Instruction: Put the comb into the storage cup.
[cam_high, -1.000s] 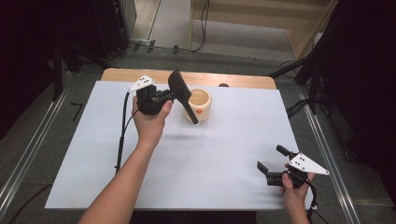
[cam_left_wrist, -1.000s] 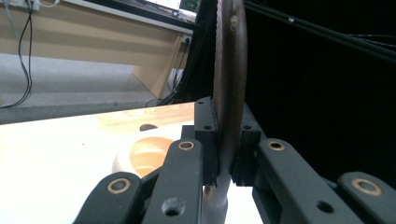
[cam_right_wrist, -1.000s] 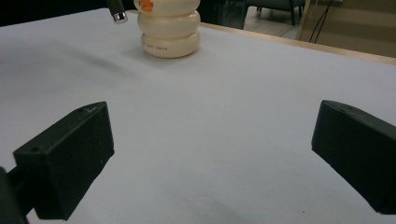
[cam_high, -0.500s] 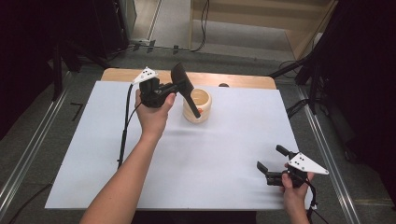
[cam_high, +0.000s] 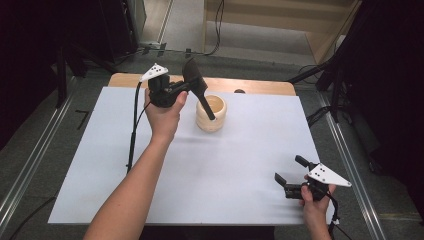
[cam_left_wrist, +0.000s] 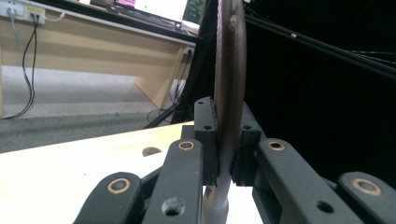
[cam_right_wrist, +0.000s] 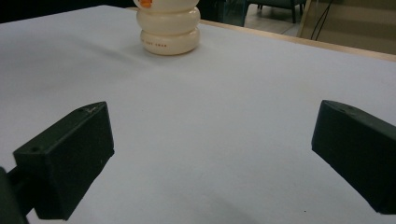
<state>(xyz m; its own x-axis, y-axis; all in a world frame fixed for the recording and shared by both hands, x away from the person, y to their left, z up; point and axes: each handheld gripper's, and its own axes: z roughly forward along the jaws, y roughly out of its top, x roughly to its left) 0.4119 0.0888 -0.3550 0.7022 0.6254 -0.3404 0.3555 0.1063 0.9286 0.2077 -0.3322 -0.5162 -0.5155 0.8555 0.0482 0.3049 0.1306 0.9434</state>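
Holder (cam_right_wrist: 169, 28) w/ small print, too tiny to read; left tongs (cam_high: 186, 89) pinching spatula (cam_high: 198, 90), right tongs (cam_high: 292, 174) spread.

You have a white sheet (cam_high: 210, 170) spread over most of the wooden tabletop (cam_high: 260, 86), whose bare far edge shows a small dark hole (cam_high: 239, 91). Metal rails (cam_high: 30, 165) run along both sides of the table on the grey floor. Beyond the far edge stands a light wooden bench (cam_left_wrist: 70, 44), with cables (cam_left_wrist: 25, 70) hanging down its front. A lit monitor (cam_left_wrist: 154, 7) sits above it.
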